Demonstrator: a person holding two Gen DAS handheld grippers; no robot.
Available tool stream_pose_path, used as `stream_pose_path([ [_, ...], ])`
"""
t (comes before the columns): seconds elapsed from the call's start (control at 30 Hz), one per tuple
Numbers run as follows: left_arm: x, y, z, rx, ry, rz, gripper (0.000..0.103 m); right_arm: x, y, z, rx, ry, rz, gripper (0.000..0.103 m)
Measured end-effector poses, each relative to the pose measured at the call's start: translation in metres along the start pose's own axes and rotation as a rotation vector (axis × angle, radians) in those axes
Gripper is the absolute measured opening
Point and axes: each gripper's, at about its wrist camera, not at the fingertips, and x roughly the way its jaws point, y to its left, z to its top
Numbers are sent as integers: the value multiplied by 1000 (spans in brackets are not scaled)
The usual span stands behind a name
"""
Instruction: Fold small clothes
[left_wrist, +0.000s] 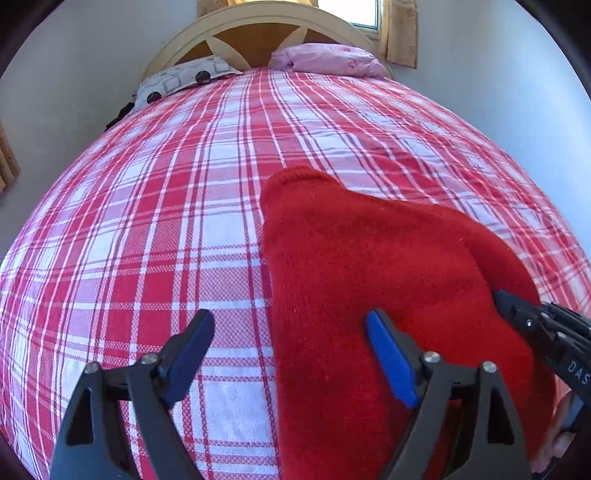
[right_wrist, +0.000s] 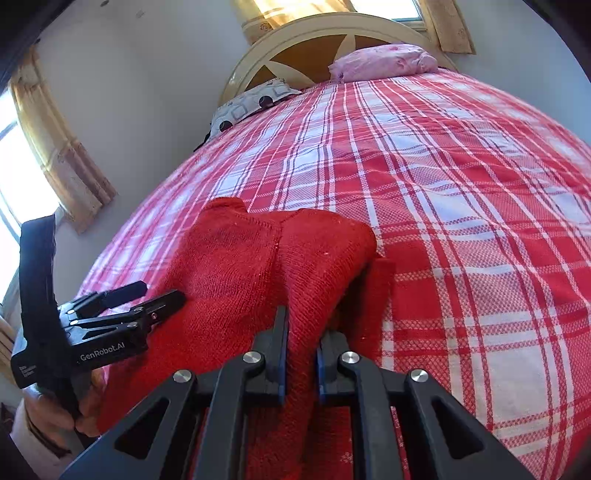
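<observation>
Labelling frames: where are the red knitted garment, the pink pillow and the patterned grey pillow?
Red knitted garment (left_wrist: 332, 251): left wrist view, middle.
Pink pillow (left_wrist: 328, 59): left wrist view, centre.
Patterned grey pillow (right_wrist: 255, 103): right wrist view, centre.

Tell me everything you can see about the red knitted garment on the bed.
The red knitted garment looks like thick, slightly fuzzy wool in one plain colour, with a stitched seam near its far edge. It lies partly folded on the checked bedspread, one layer lifted into a ridge. The right gripper is shut on that ridge, its fingers pressing the cloth from both sides. The left gripper is open at the garment's left edge, one finger over the knit, not gripping it.
</observation>
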Motion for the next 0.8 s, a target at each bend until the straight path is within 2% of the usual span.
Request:
stream_pose_path([
  [0.1, 3, -1, -4, 11, 0, 19, 96, 2, 0, -2, 20, 1, 0, 12],
  [0.17, -1, 3, -5, 15, 6, 8, 96, -1, -2, -3, 37, -6, -7, 26],
  [0.2, -4, 5, -6, 17, 11, -2, 96, -6, -4, -5, 53, -8, -6, 40],
  [0.23, -8, 8, -7, 18, 16, -14, 96, -11, -7, -6, 76, -10, 8, 47],
  [0.33, -25, 25, -16, -12, 29, -47, 96, -46, -18, -18, 165, -54, 53, 48],
  [0.5, -42, 39, -40, -96, 32, -113, 96, -89, -7, -49, 168, -131, 52, 48],
  [0.7, -45, 33, -56, -130, 36, -127, 97, -78, 32, -75, 69, -75, 49, 48],
  [0.8, -49, 32, -55, -120, 43, -129, 97, -59, 38, -83, 39, -35, -19, 47],
])
